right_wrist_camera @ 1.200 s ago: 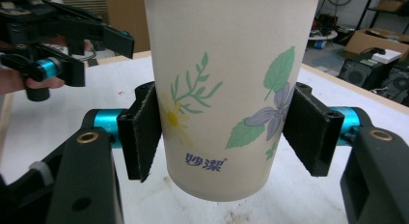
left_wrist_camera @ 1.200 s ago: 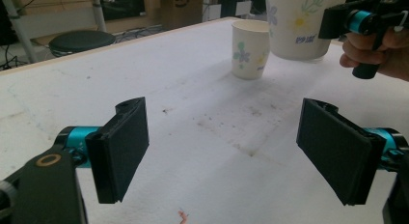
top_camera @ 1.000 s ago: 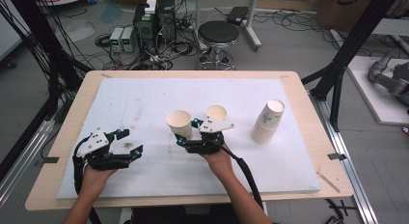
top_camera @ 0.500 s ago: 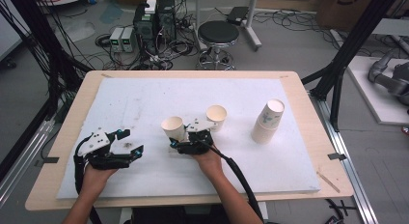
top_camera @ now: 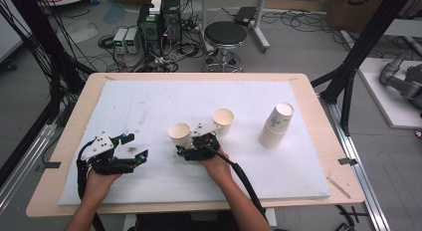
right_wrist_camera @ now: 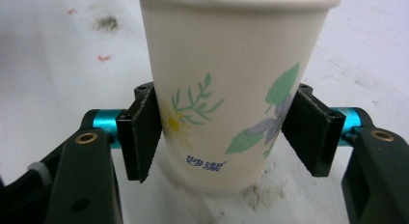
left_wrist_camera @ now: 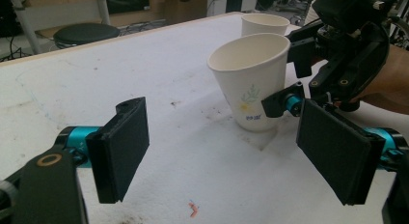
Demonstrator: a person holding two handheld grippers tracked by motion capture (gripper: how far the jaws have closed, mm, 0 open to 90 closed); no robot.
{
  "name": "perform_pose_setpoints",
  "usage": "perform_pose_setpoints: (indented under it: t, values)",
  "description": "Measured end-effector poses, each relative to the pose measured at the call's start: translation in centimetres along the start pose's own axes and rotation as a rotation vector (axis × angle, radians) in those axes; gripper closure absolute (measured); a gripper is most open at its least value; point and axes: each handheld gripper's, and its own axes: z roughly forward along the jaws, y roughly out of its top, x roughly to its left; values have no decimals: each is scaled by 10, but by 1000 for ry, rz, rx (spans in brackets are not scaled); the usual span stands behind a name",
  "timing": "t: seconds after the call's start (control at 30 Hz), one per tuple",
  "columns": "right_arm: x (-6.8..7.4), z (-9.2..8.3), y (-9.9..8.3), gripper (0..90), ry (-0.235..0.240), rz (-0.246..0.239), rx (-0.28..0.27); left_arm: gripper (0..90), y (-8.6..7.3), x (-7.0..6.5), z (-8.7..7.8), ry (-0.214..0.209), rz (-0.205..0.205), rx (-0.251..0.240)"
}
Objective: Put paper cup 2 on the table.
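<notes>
White foam matting [top_camera: 149, 106] bears the upright paper cup [top_camera: 179, 135], clamped low by the right gripper [top_camera: 185, 150]; the left gripper [top_camera: 135, 146], gaping empty, sits well left.

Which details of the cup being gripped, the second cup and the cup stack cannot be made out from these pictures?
- Held cup: its inside is out of sight in the right gripper view, where the rim is cut by the top edge.
- Second cup: in the left gripper view, the nearer cup covers its lower part.
- Cup stack: too small in the high view to count.
- Right gripper: its fingers are too small in the high view.
</notes>
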Motion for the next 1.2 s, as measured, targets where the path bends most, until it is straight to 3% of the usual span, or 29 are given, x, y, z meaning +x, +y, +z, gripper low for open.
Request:
perform_pose_setpoints:
  t: [0.23, 0.4, 0.63, 0.73, 0.77, 0.8, 0.97, 1.2]
  values:
    - [-2, -6, -6, 319, 5, -25, 26, 190, 0, -1, 2, -4, -8, 3]
    - [-4, -15, -11, 215, 13, 15, 16, 190, -1, 0, 3, -3, -14, 5]
    - [-6, -61, -21, 213, 35, 7, -48, 189, 0, 0, 4, 2, -27, 1]
    - [-7, -86, -26, 206, 14, -15, -73, 179, 0, 1, 5, 9, -47, -16]
    - [-10, -102, -30, 206, 3, -23, -104, 168, 0, 1, 5, 12, -53, -22]
    - [-10, -102, -30, 206, 3, -23, -104, 168, 1, 1, 6, 20, -53, -25]
    - [-18, -143, -44, 201, -59, -30, -150, 163, 3, -1, 7, 27, -60, -39]
    - [-27, -172, -60, 201, -112, -1, -183, 163, 6, -3, 8, 29, -36, -47]
